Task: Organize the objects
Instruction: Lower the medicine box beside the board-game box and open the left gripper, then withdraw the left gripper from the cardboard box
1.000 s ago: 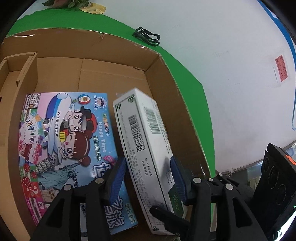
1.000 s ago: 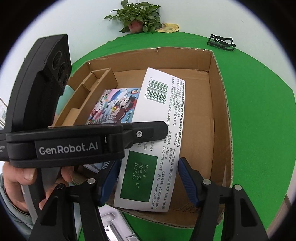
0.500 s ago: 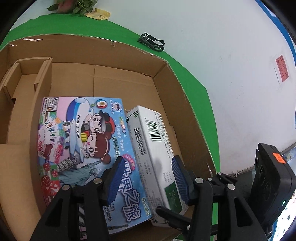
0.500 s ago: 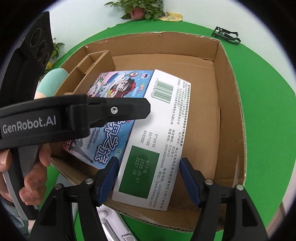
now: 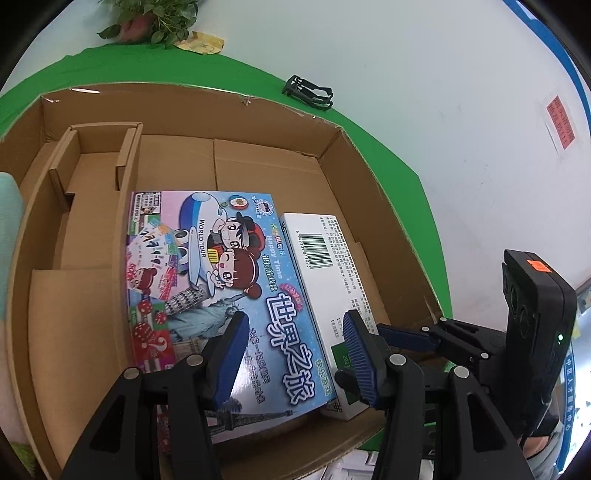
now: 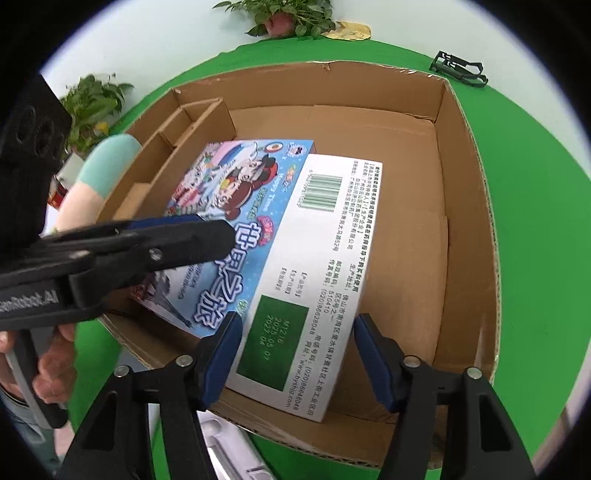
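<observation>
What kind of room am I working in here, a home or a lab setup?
Likely a staged recording setup, not a home: a green cloth covers the table, bare white walls carry a red notice, and potted plants sit behind the cardboard box.

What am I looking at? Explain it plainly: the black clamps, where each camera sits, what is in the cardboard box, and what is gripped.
There is no robot here. A person holds two hand clamps, each with a fisheye camera looking along its blue-padded fingers. One picture comes from the left gripper, the other from the right gripper. A cardboard box sits on green cloth. Inside it, a colourful game box lies beside a white carton. The left gripper hovers open. The right gripper's jaws are closing around the carton's near end, not visibly pinching it.
</observation>
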Tool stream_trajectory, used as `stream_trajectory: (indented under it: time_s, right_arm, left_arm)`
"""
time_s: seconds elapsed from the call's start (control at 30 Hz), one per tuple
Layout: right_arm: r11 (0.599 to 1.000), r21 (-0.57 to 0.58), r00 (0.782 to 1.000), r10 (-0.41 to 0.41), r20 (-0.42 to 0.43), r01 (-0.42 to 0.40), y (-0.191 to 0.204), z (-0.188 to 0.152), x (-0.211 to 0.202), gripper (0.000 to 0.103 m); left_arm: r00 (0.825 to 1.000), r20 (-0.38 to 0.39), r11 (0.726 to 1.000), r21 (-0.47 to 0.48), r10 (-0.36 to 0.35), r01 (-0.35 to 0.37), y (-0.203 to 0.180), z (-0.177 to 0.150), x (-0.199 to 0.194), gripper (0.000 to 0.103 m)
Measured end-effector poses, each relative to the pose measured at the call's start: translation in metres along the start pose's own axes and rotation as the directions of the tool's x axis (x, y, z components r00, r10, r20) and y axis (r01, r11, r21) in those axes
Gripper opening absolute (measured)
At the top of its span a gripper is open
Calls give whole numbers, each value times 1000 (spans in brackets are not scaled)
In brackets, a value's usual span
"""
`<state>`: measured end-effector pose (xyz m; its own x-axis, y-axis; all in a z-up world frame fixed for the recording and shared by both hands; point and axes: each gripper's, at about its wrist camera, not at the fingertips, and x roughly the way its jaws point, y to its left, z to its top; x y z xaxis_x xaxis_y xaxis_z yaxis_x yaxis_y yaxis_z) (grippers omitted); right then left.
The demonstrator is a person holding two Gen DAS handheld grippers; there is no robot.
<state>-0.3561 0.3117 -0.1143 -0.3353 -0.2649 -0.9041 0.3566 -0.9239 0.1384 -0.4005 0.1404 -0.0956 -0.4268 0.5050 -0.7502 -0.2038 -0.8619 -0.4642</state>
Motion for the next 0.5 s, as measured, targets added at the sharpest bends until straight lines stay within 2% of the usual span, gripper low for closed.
stream_trajectory:
  time_s: [0.1, 0.17, 0.23, 0.3, 0.37, 0.4, 0.43, 0.5]
  right_arm:
    - [1000, 10, 1000, 13, -6, -13, -3, -1, -2, 58]
    - [999, 36, 1000, 27, 4, -27, -6, -2, -4, 58]
    - [999, 55, 1000, -5, 30, 3, -6, -3, -11, 64]
    - [998, 49, 996, -38, 86, 34, -1, -9, -25, 101]
    - [996, 35, 988, -90, 125, 86, 5, -16, -39, 102]
    - [992, 30, 983, -122, 139, 119, 8, -22, -46, 102]
    - [988, 35, 976, -152, 158, 148, 10, -28, -53, 102]
    - [982, 65, 960, -185, 209, 175, 13, -40, -67, 102]
  left_arm:
    - [999, 28, 999, 27, 20, -21, -4, -7, -12, 52]
    - [998, 55, 998, 50, 44, -47, -9, -11, -23, 56]
    - [990, 99, 992, 72, 99, -106, -15, -17, -36, 68]
    - [976, 161, 982, 88, 150, -165, -21, -23, -50, 78]
    - [947, 246, 967, 95, 206, -235, -27, -35, -72, 88]
    - [931, 280, 959, 92, 233, -268, -29, -42, -82, 97]
    - [908, 328, 950, 85, 259, -301, -32, -52, -94, 103]
    - [869, 397, 935, 66, 296, -349, -34, -70, -114, 103]
